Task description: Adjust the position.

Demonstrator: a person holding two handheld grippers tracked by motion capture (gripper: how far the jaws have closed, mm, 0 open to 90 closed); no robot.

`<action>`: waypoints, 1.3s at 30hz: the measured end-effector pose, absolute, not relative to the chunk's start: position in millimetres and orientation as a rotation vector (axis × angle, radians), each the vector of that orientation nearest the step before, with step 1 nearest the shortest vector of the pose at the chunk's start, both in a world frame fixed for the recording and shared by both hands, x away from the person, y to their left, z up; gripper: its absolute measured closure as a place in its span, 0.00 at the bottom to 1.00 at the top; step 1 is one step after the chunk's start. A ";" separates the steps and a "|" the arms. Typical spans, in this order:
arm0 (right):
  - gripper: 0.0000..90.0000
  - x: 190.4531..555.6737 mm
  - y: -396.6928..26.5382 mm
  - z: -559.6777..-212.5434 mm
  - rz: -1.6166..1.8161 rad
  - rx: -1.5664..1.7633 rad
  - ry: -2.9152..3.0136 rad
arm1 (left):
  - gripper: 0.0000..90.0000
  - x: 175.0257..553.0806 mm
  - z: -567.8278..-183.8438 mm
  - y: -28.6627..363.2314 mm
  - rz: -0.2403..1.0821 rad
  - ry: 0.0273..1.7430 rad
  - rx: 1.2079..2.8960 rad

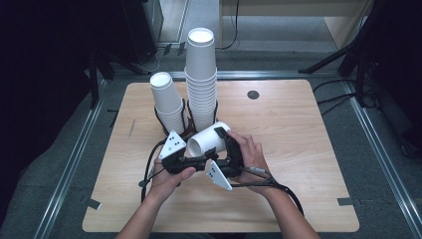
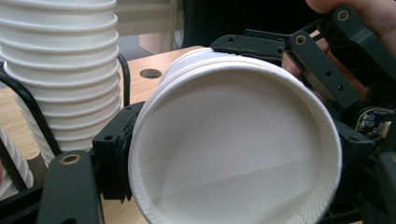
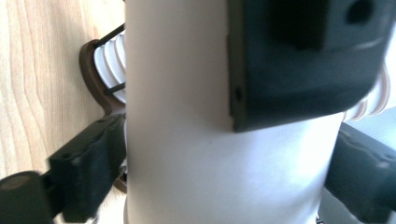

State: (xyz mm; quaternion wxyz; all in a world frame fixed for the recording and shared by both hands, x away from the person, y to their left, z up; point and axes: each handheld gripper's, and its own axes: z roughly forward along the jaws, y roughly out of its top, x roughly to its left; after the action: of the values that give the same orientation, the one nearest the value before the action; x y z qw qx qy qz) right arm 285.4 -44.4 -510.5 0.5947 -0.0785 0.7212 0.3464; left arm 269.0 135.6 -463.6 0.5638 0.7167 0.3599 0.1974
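A single paper cup (image 1: 208,140) is held on its side above the table (image 1: 298,149), just in front of the two cup stacks, its open mouth turned toward the person's left. In the left gripper view the cup's rim is seen pinched between a black pad of the left gripper (image 1: 185,160) on the outside and the inner wall, so the left gripper is judged to be clamped on the cup at the rim. In the right gripper view the cup's wall (image 3: 187,140) lies between the jaws of the right gripper (image 1: 226,149), one pad (image 3: 299,65) laid against the wall and the other standing beside it; whether the pads press cannot be told from the pictures. The tall stack (image 1: 201,79) stands upright in a wire holder (image 1: 186,130), and the short stack (image 1: 166,102) leans to the left beside it. The step in hand is judged to be the handling of one cup taken from, or meant for, the stacks, with the cup passed between the two grippers. For the next move a firm hold by one gripper is called for before the other is let go, and the thin wall must not be crushed. If the cup is to be nested, its base must be turned down and lined up over a stack's open top.
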 end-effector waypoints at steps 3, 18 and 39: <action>0.01 284.7 -45.8 -511.4 0.795 -0.183 1.676 | 0.25 269.7 -464.9 137.1 0.467 0.847 1.668; 0.00 278.2 -60.3 -503.3 0.811 -0.136 1.624 | 0.26 271.9 -473.1 140.0 0.532 0.801 1.591; 0.00 263.2 -89.6 -503.1 1.029 0.177 1.654 | 0.25 273.1 -480.7 140.3 0.585 0.766 1.444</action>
State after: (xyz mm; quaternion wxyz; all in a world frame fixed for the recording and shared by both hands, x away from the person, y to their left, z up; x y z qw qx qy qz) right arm 263.2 -89.6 -503.1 0.5585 0.0749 0.7014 0.4364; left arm 273.1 140.3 -480.7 0.6464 0.6348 0.3365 0.2570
